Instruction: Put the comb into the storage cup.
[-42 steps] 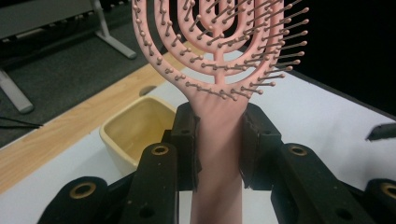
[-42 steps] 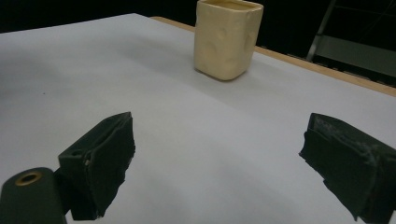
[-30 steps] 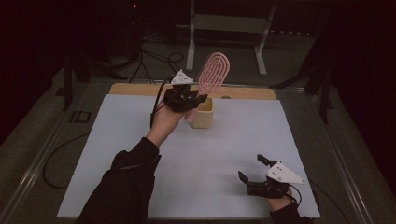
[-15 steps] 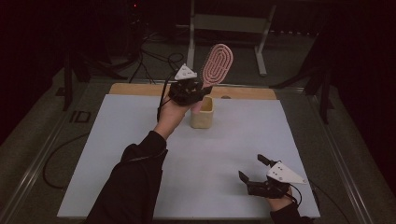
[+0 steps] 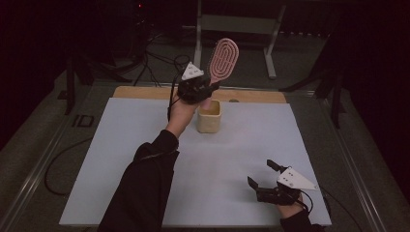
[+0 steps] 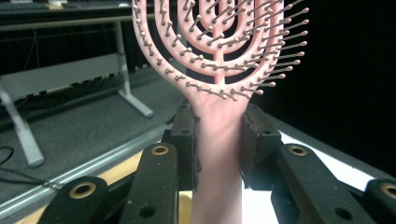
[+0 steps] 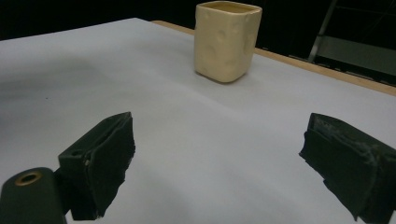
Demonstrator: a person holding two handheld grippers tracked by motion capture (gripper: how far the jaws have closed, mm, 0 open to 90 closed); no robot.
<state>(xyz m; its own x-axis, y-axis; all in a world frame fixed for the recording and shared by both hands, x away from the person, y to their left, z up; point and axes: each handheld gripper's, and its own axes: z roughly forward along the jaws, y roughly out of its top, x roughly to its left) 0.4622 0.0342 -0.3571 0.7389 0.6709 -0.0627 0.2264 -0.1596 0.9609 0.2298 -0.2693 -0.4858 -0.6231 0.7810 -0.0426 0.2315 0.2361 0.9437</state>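
A pink vented hairbrush (image 5: 223, 61) is held upright by its handle in my left gripper (image 5: 205, 90), above a cream square cup (image 5: 209, 116) standing at the far middle of the white table sheet (image 5: 121, 159). In the left gripper view both jaws press on the hairbrush handle (image 6: 218, 135), with the bristled head rising above. My right gripper (image 5: 265, 175) rests low near the table's front right, open, nothing between its fingers. The right gripper view looks across the sheet at the cup (image 7: 226, 41), which stands well beyond the open jaws.
A wooden strip (image 5: 145, 93) runs along the table's far edge. Behind the table stands a grey metal stand (image 5: 237, 24) and cables lie on the floor (image 5: 154, 53). The person's dark sleeve (image 5: 145, 188) stretches across the table's middle left.
The left gripper has lifted the hairbrush higher over the cup. The right gripper has stayed where it was.
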